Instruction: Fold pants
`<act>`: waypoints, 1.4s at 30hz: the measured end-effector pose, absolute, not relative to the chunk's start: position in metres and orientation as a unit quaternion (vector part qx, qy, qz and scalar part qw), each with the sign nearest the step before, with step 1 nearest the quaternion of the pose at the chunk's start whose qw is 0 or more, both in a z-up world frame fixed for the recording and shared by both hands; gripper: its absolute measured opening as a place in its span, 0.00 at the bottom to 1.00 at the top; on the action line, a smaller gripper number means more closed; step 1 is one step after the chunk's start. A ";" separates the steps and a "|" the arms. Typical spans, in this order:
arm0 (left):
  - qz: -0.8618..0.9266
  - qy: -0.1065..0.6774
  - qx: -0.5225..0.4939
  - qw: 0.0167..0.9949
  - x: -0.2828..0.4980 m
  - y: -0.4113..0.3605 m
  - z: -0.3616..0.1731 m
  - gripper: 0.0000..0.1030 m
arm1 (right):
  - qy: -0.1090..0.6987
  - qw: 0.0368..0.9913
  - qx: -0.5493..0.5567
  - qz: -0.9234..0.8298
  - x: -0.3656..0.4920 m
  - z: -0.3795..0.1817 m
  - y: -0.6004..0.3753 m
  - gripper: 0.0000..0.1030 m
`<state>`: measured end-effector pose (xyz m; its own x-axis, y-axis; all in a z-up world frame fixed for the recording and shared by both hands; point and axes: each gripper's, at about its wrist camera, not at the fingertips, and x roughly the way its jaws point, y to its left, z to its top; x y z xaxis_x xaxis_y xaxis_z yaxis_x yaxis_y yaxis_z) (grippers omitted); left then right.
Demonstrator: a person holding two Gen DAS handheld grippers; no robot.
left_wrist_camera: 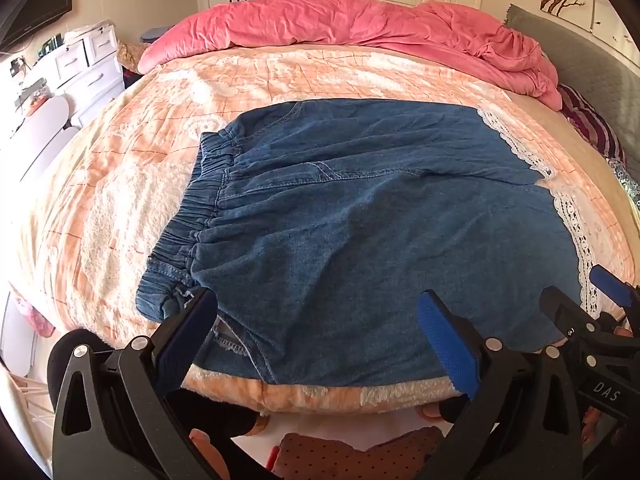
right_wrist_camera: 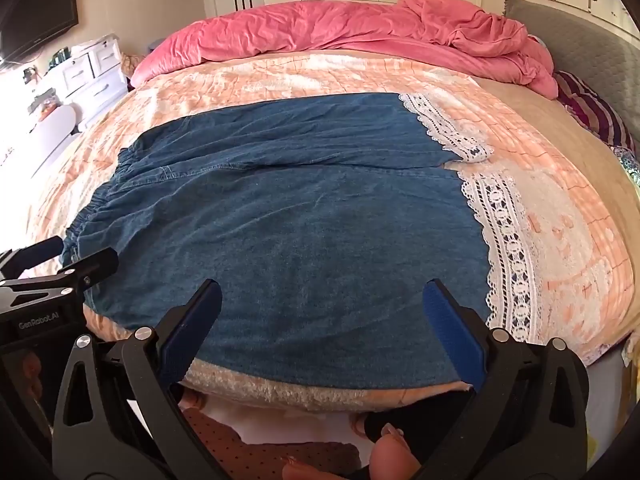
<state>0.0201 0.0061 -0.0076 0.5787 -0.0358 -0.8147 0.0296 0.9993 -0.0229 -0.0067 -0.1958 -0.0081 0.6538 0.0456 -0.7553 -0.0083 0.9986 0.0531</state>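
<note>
Denim pants (left_wrist_camera: 360, 216) with lace hems (right_wrist_camera: 504, 232), spread flat on peach bedspread (left_wrist_camera: 120, 184). Left gripper (left_wrist_camera: 316, 332) and right gripper (right_wrist_camera: 322, 320) above near edge, fingers (right_wrist_camera: 452, 328) fully apart, holding nothing.

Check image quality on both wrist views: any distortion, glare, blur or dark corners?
Left wrist view: strong fisheye bowing of the bed, black corners, washed-out glare at the drawers; denim pants sharp. Right wrist view: same barrel distortion and dark corners, overexposed left edge by the drawers; pants and lace hem in focus, no motion blur.
</note>
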 end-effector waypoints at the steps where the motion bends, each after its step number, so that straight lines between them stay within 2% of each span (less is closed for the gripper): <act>1: -0.018 0.458 -0.005 0.889 0.023 0.007 -0.008 0.96 | 0.417 0.909 0.022 0.020 -0.003 -0.008 -0.196 0.92; 15: -0.010 0.462 -0.028 0.886 0.085 0.036 -0.006 0.96 | 0.456 0.886 0.011 0.090 0.077 -0.012 -0.181 0.92; 24: 0.016 0.453 -0.025 0.891 0.159 0.093 -0.006 0.96 | 0.458 0.873 -0.082 0.148 0.161 -0.010 -0.147 0.92; 33: -0.040 0.474 -0.003 0.879 0.222 0.129 -0.037 0.95 | 0.469 0.843 -0.129 0.230 0.259 -0.016 -0.101 0.92; 36: -0.080 0.461 -0.010 0.884 0.228 0.128 -0.041 0.90 | 0.478 0.831 -0.140 0.248 0.284 -0.021 -0.091 0.92; 38: -0.092 0.463 -0.001 0.881 0.232 0.123 -0.046 0.72 | 0.481 0.821 -0.156 0.263 0.296 -0.025 -0.083 0.92; 39: -0.099 0.464 0.001 0.880 0.234 0.121 -0.049 0.68 | 0.483 0.817 -0.166 0.268 0.301 -0.028 -0.079 0.92; 41: -0.116 0.470 -0.007 0.875 0.237 0.120 -0.056 0.52 | 0.487 0.807 -0.178 0.281 0.310 -0.031 -0.072 0.92; 42: -0.120 0.469 -0.008 0.875 0.238 0.120 -0.057 0.50 | 0.486 0.804 -0.186 0.286 0.314 -0.032 -0.068 0.92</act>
